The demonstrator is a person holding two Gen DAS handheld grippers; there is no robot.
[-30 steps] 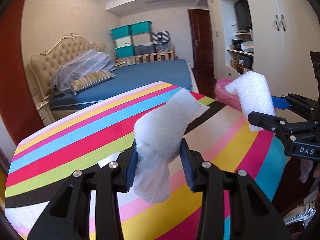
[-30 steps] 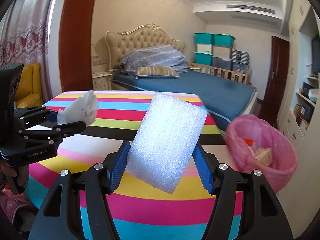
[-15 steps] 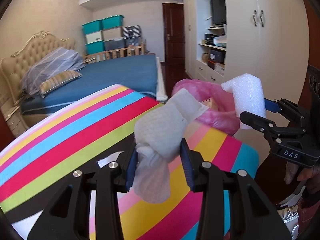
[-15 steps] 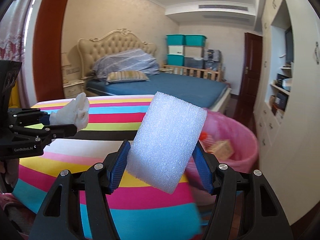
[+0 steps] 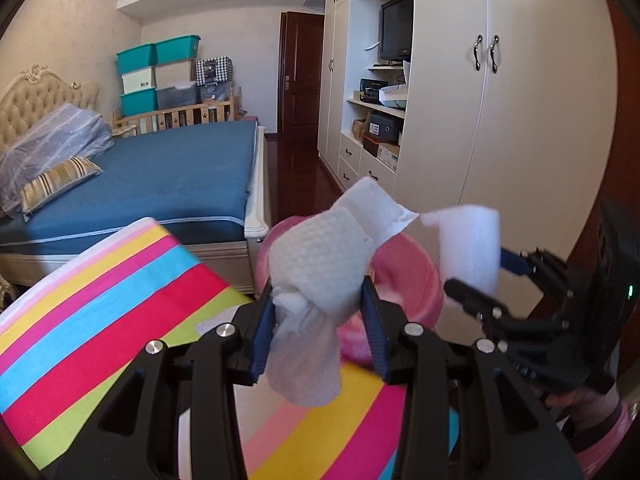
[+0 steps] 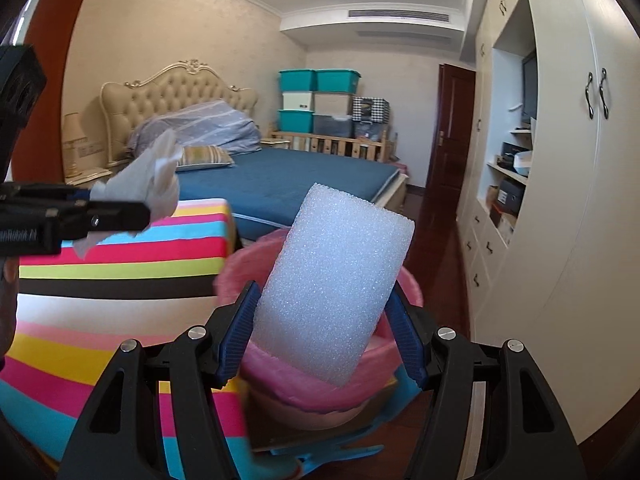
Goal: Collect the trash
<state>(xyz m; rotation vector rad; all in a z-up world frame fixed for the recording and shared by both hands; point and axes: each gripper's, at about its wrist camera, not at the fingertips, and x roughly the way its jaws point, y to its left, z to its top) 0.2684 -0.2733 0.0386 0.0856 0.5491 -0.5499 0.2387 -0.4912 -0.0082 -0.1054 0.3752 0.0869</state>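
Note:
My left gripper (image 5: 318,334) is shut on a crumpled white paper towel (image 5: 320,276), held in the air past the striped table's edge. Just beyond the towel stands the pink-lined trash bin (image 5: 404,280). My right gripper (image 6: 324,338) is shut on a white foam block (image 6: 334,284), held tilted over the front of the trash bin (image 6: 236,270). In the left wrist view the right gripper (image 5: 486,276) shows at the right with the foam block (image 5: 470,250). The left gripper (image 6: 120,208) and paper towel (image 6: 154,178) show at the left of the right wrist view.
A table with a rainbow-striped cloth (image 5: 100,300) lies at the left of both views. Behind it is a bed with a blue mattress (image 6: 288,184). White wardrobes and shelves (image 5: 500,120) line the right wall. A blue plastic piece (image 6: 320,458) lies on the floor under the bin.
Both grippers have swung right, off the striped table and toward the pink bin, each keeping hold of its piece. The bin now sits directly behind the towel and foam.

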